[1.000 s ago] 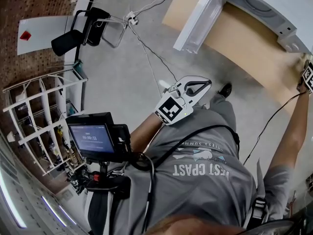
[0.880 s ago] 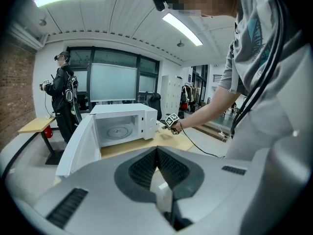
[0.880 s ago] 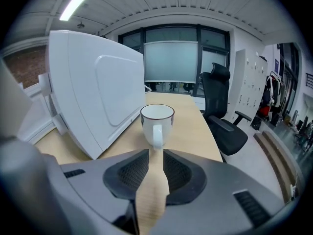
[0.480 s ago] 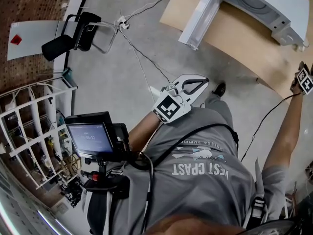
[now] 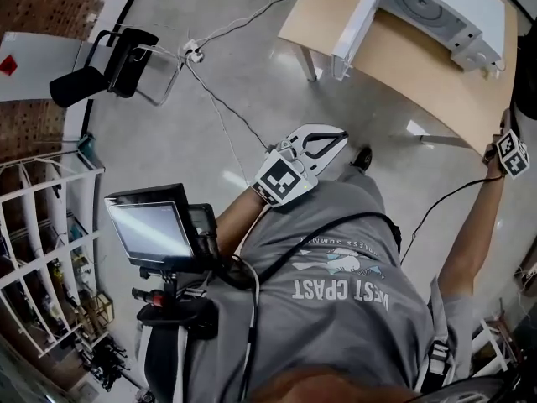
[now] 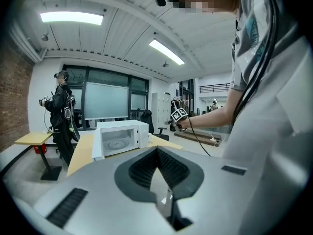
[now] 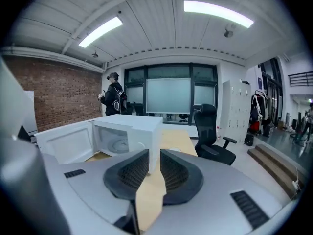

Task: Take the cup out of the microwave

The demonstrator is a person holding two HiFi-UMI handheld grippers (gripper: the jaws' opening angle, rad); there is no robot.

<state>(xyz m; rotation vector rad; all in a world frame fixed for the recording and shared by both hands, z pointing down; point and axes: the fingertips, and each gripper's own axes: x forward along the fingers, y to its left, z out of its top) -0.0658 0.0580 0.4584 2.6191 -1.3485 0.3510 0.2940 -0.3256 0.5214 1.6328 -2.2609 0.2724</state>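
Observation:
The white microwave (image 5: 436,7) stands on a wooden table (image 5: 419,65) with its door (image 5: 359,23) swung open. Inside it I see only the glass turntable (image 7: 119,145); no cup shows there. A small white round thing (image 7: 174,151) lies on the table right of the microwave; I cannot tell whether it is the cup. My left gripper (image 5: 340,135) is held in front of my chest, shut and empty, well short of the table. My right gripper (image 5: 508,151) is off the table's near edge; its jaws (image 7: 154,153) stand apart with nothing between them.
A black office chair (image 7: 212,131) stands right of the table and another chair (image 5: 109,61) at the far left. A power strip with cables (image 5: 195,53) lies on the floor. A person in dark clothes (image 6: 61,111) stands beyond the table. White shelves (image 5: 33,225) line the left side.
The table and microwave now lie farther from my body. My right gripper has drawn back from over the table to beyond its edge. My left gripper has kept its place at my chest.

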